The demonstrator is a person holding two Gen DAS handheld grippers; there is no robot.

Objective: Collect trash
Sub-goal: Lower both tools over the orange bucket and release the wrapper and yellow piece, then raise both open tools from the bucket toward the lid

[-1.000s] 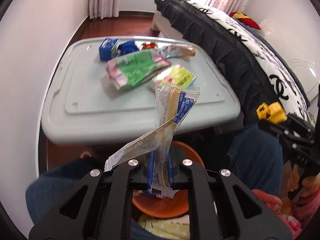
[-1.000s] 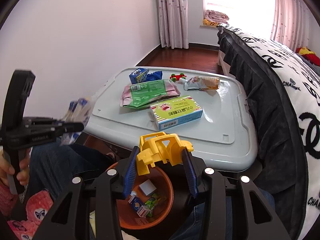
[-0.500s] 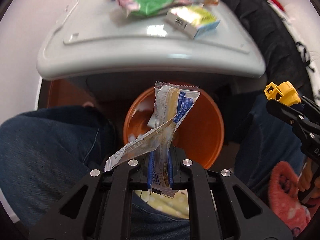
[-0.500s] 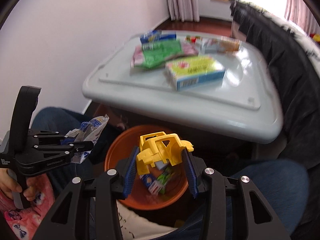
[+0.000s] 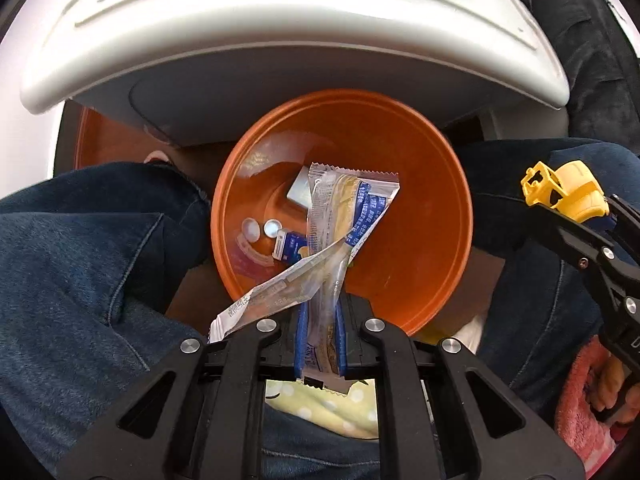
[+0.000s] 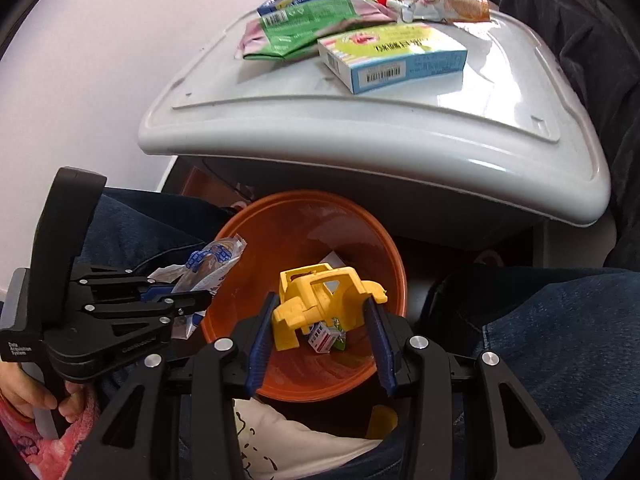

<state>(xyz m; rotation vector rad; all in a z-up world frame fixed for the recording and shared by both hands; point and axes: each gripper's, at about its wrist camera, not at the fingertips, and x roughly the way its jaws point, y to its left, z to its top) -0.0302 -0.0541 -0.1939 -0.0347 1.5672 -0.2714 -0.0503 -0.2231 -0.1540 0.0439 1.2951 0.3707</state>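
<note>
The left gripper (image 5: 320, 320) pinched a thin, limp wrapper (image 5: 344, 216) by its lower end above the orange bin (image 5: 432, 184); light, it should flutter down. The right gripper (image 6: 320, 332) clamped a rigid yellow toy (image 6: 320, 296) by its sides, over the bin too.

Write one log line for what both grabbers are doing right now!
left gripper: shut on crinkly blue-and-clear snack wrapper | right gripper: shut on yellow plastic toy truck | both above round orange plastic bin | nothing dropped yet
</note>
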